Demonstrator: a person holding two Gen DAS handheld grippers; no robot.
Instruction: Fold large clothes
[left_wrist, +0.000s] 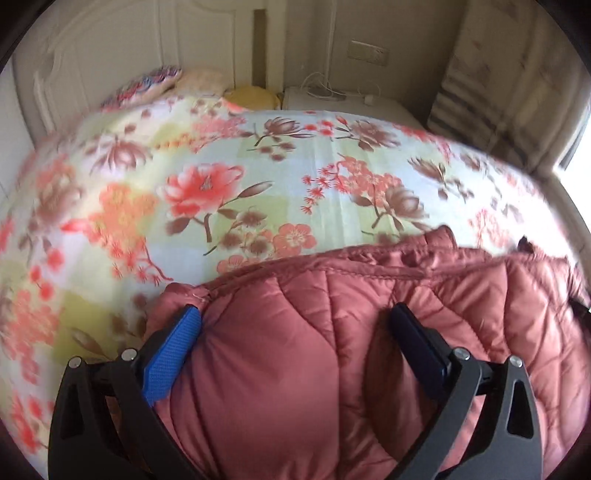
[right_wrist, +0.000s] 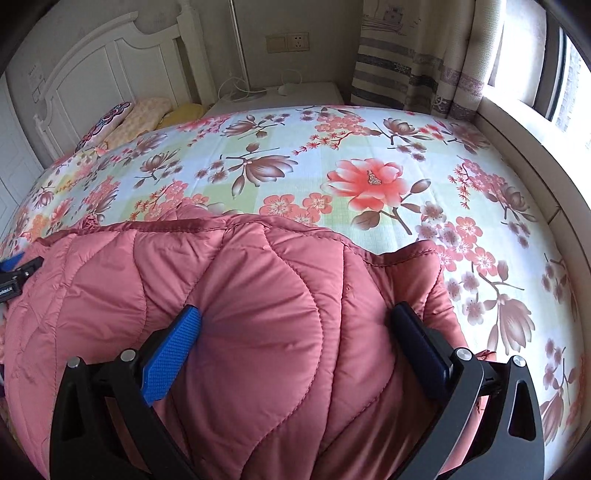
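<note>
Left gripper, black-framed with blue textured pads, stands with its fingers spread wide around a thick puffed bundle of the dusty-pink quilted down jacket; the padding bulges between the pads, and whether they truly bite or merely bracket it cannot be told. That bundle sits at the jacket's left end, near its piped hem edge. Right gripper is spread the same way around the jacket's right end. Holding both ends probably lets the wide garment be carried over as one fold. Both tools point forward across the floral bedsheet, side by side, the jacket lying along the near edge.
</note>
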